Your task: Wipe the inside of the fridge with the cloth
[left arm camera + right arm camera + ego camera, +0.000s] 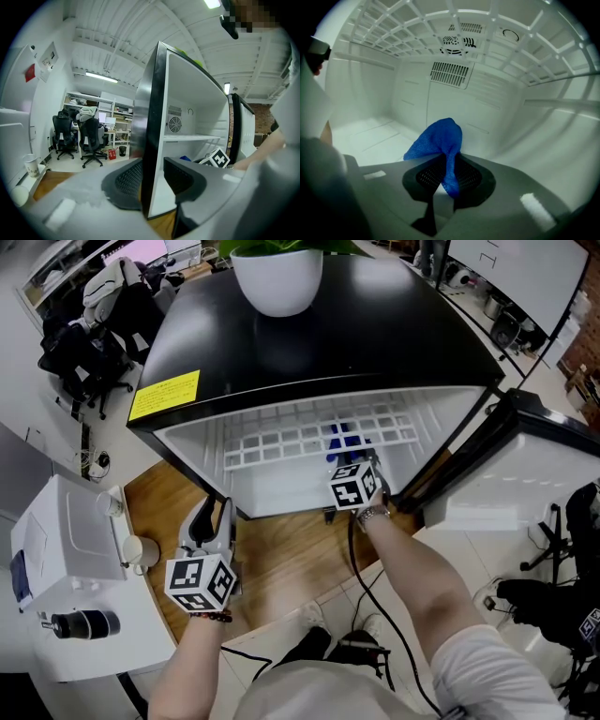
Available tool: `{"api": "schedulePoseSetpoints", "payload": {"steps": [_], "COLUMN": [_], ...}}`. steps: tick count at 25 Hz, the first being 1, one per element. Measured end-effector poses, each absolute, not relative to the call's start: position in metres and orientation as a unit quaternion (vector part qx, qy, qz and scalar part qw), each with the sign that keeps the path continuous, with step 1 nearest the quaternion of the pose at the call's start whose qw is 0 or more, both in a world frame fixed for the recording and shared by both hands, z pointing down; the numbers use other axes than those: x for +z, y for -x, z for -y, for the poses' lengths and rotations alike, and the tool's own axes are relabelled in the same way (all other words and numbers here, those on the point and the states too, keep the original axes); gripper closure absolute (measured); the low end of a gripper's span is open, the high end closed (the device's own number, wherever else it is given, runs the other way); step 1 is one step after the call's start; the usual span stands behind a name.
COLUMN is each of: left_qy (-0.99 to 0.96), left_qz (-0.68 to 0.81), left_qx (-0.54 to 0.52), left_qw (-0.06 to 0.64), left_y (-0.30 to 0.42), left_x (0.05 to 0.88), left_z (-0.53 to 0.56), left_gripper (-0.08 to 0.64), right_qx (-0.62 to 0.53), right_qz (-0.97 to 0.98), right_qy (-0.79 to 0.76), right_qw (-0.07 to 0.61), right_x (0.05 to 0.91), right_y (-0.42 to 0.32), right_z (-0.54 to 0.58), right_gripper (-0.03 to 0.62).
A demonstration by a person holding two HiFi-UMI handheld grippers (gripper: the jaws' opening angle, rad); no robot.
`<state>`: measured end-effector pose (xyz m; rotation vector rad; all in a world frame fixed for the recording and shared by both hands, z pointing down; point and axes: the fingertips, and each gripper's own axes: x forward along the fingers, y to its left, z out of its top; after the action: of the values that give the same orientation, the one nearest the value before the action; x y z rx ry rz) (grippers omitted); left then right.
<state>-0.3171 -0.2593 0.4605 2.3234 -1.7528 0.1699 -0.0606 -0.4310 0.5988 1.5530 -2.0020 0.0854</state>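
A black mini fridge (328, 334) stands open, its inside white, with a wire shelf (281, 439) across it. My right gripper (352, 474) reaches in under that shelf (417, 28). It (449, 164) is shut on a blue cloth (438, 138), which bunches up ahead of the jaws near the back wall. Through the shelf the cloth (345, 439) shows as a blue patch. My left gripper (217, 514) sits at the fridge's lower left front corner. There its jaws (152, 180) close on the front edge of the fridge's left wall (150, 117).
The fridge door (525, 465) hangs open at the right. A white bowl planter (277, 277) stands on top. A white appliance (66, 540) and a cup (139, 549) sit at the left on a counter. A black cable (361, 568) trails from the right gripper. Office chairs (84, 343) stand behind.
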Motion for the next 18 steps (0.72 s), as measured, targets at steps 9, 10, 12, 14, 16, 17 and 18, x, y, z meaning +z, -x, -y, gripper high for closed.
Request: {"api": "schedulePoseSetpoints", "payload": {"steps": [9,10,12,14,16,17,18], "left_qy": [-0.792,-0.792,-0.793,-0.794,-0.796,-0.796,-0.796], "left_qz": [0.597,0.596,0.595,0.594,0.592,0.591,0.591], "left_qx": [0.062,0.063,0.064,0.064,0.064,0.063,0.063], "left_qw": [0.113,0.113,0.113,0.112,0.112,0.112,0.112], "left_y": [0.317,0.317,0.317,0.316,0.316,0.316,0.316], "left_x": [0.46,0.461,0.461,0.461,0.46,0.46,0.46], "left_z": [0.259,0.259,0.259,0.259,0.259,0.26,0.26], "left_gripper": [0.428,0.428,0.428,0.428,0.428,0.428,0.428], "right_qx": [0.038,0.04,0.039,0.036,0.028,0.024,0.021], "right_qz": [0.731,0.728,0.726,0.728,0.736,0.742,0.749], "right_qy": [-0.606,-0.609,-0.611,-0.61,-0.607,-0.604,-0.599], "right_qw": [0.31,0.313,0.314,0.309,0.298,0.291,0.283], "right_x": [0.599,0.599,0.598,0.593,0.584,0.579,0.573], "right_y": [0.03,0.027,0.026,0.029,0.037,0.044,0.052], "right_z": [0.431,0.431,0.43,0.429,0.426,0.424,0.42], "right_gripper": [0.538,0.538,0.538,0.538,0.538,0.538,0.538]}}
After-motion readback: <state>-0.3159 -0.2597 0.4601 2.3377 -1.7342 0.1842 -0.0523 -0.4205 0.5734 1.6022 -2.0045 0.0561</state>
